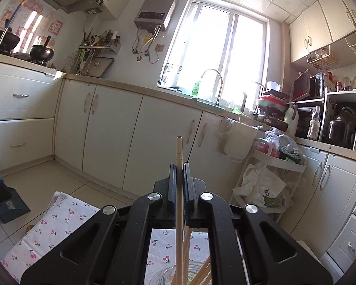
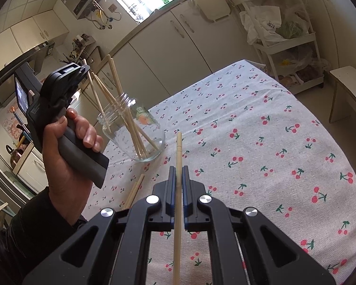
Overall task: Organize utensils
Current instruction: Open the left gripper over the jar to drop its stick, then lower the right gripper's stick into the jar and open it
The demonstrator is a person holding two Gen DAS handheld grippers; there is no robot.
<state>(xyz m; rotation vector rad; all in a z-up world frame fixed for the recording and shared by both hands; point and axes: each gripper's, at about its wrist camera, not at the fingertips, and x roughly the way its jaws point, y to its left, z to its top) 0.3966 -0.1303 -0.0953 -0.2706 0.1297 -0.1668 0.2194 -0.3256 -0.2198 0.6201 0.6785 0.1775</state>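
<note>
A clear glass jar (image 2: 140, 133) stands on the cherry-print tablecloth (image 2: 261, 142) and holds several wooden chopsticks (image 2: 117, 87). My left gripper (image 1: 180, 166) is shut on one chopstick (image 1: 179, 152) that runs down into the jar (image 1: 170, 275) below it. In the right wrist view the left gripper (image 2: 84, 67) hangs above the jar, held by a hand. My right gripper (image 2: 178, 168) is shut on another chopstick (image 2: 178, 149), held over the cloth to the right of the jar. Two loose chopsticks (image 2: 134, 191) lie on the cloth in front of the jar.
White kitchen cabinets (image 1: 111, 133) and a sink with a faucet (image 1: 213, 80) line the far wall. A white trolley (image 2: 289, 30) with bags stands beyond the table. A white stool (image 2: 351, 90) sits at the table's right. A blue dustpan (image 1: 4, 201) lies on the floor.
</note>
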